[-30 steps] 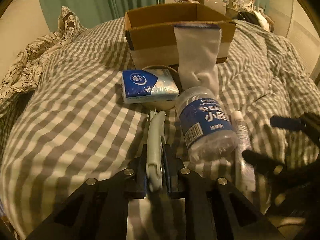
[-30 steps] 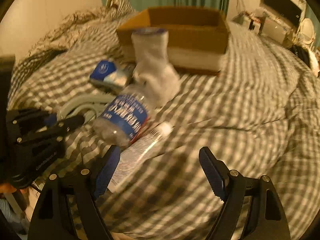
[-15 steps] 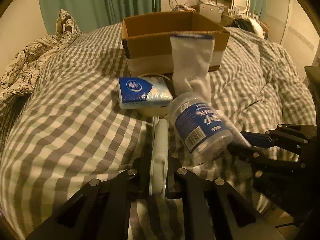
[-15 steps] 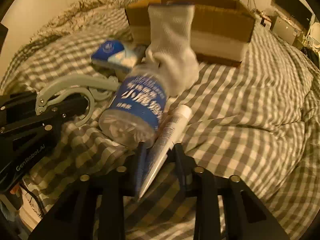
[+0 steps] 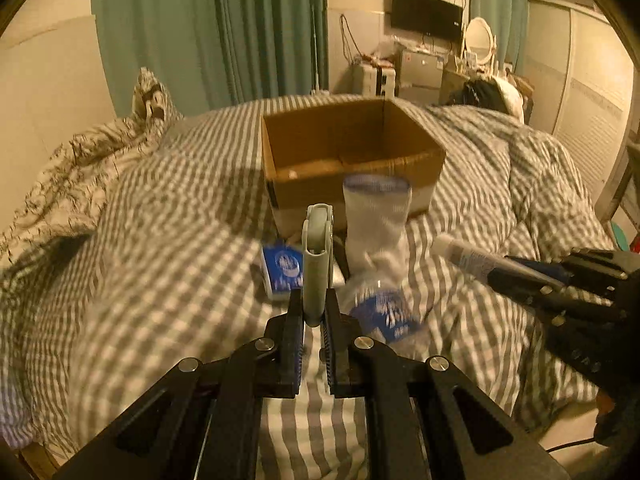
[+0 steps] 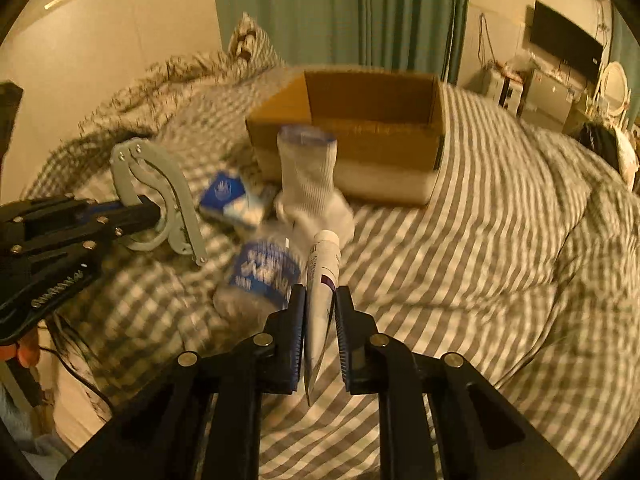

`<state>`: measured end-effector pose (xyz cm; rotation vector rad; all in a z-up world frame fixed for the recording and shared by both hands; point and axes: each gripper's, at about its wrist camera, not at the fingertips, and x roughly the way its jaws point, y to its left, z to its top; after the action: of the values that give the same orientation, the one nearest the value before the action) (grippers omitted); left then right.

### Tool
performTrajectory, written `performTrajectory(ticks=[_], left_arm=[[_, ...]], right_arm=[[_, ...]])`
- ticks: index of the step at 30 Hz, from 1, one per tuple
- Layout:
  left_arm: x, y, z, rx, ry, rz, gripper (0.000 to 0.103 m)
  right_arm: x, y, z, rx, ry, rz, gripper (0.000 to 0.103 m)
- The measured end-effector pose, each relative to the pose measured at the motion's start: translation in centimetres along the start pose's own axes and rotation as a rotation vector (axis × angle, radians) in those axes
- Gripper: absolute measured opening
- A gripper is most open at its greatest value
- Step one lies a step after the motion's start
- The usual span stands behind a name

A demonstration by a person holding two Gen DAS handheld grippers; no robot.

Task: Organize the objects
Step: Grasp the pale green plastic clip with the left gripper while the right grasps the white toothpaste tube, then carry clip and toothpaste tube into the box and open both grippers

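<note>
My left gripper (image 5: 311, 314) is shut on a pale grey hand-grip clamp (image 5: 317, 264), held up above the bed; it shows from the side in the right wrist view (image 6: 160, 192). My right gripper (image 6: 319, 312) is shut on a white tube (image 6: 322, 276), lifted off the bed; the tube also shows in the left wrist view (image 5: 476, 258). An open cardboard box (image 5: 348, 160) stands on the checked duvet beyond both. In front of it lie a white sock (image 5: 378, 220), a blue-labelled clear bottle (image 5: 384, 310) and a blue tissue pack (image 5: 282, 270).
The grey checked duvet (image 6: 500, 240) covers the bed. A patterned blanket (image 5: 80, 168) is bunched at the left. Green curtains (image 5: 216, 32), a TV (image 5: 426, 14) and cluttered furniture stand behind the bed.
Both grippers have risen off the bed, the left lifting the clamp, the right lifting the tube. A second ago the right gripper was open; it closed on the tube.
</note>
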<state>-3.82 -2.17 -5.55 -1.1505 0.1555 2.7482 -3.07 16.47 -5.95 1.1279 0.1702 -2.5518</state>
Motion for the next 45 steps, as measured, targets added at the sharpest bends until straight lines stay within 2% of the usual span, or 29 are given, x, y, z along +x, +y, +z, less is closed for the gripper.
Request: performTrajectory(ticks=[3, 8, 14, 18, 22, 27, 32, 33, 34, 35, 36, 37, 41, 45], left_arm=[[-0.4, 0.3, 2.4, -0.005, -0.033, -0.017, 0.009], [-0.6, 0.4, 7.8, 0.012, -0.117, 0.000, 0.009], [2.1, 0.4, 13.7, 0.012, -0.154, -0.024, 0.009], [6.4, 0.5, 16.5, 0.009, -0.123, -0.031, 0.009], [11.4, 0.7, 17.4, 0.018, -0.059, -0.024, 0.009], [16.3, 1.0, 17.1, 0.009, 0.023, -0.041, 0.009], [18.1, 1.0, 16.4, 0.003, 0.067, -0.043, 0.012], [17.9, 1.0, 16.3, 0.005, 0.067, -0.039, 0.015], [17.6, 0.9, 16.3, 0.010, 0.066, -0.032, 0.024], [17.3, 0.8, 16.3, 0.016, 0.063, -0.020, 0.032], [16.6, 0.7, 16.3, 0.020, 0.053, 0.002, 0.052], [15.9, 0.7, 16.3, 0.018, 0.038, 0.019, 0.068], [12.3, 1.4, 16.3, -0.009, -0.002, 0.038, 0.073], [8.0, 1.8, 15.7, -0.025, -0.044, 0.076, 0.088]], right_arm=[[-1.5, -0.5, 2.4, -0.020, -0.063, -0.012, 0.014], [-2.4, -1.7, 7.3, -0.040, -0.135, -0.020, 0.014], [-1.1, -3.5, 13.4, -0.053, -0.198, -0.032, 0.014], [1.8, -5.2, 16.5, -0.051, -0.200, -0.046, 0.014], [5.7, -6.8, 18.2, -0.035, -0.167, -0.042, 0.014], [10.9, -8.9, 18.2, -0.005, -0.102, -0.026, 0.014], [12.4, -10.1, 17.2, 0.025, -0.098, -0.008, 0.016], [12.1, -10.3, 17.2, 0.036, -0.112, -0.008, 0.022], [11.7, -10.5, 17.2, 0.047, -0.125, -0.004, 0.035], [11.1, -10.7, 17.4, 0.058, -0.137, 0.000, 0.042], [10.5, -10.8, 17.4, 0.065, -0.149, 0.002, 0.053], [9.8, -10.8, 17.5, 0.067, -0.161, 0.004, 0.056], [6.1, -9.9, 17.3, 0.034, -0.198, -0.017, 0.061], [1.6, -8.6, 16.5, 0.002, -0.228, -0.046, 0.067]])
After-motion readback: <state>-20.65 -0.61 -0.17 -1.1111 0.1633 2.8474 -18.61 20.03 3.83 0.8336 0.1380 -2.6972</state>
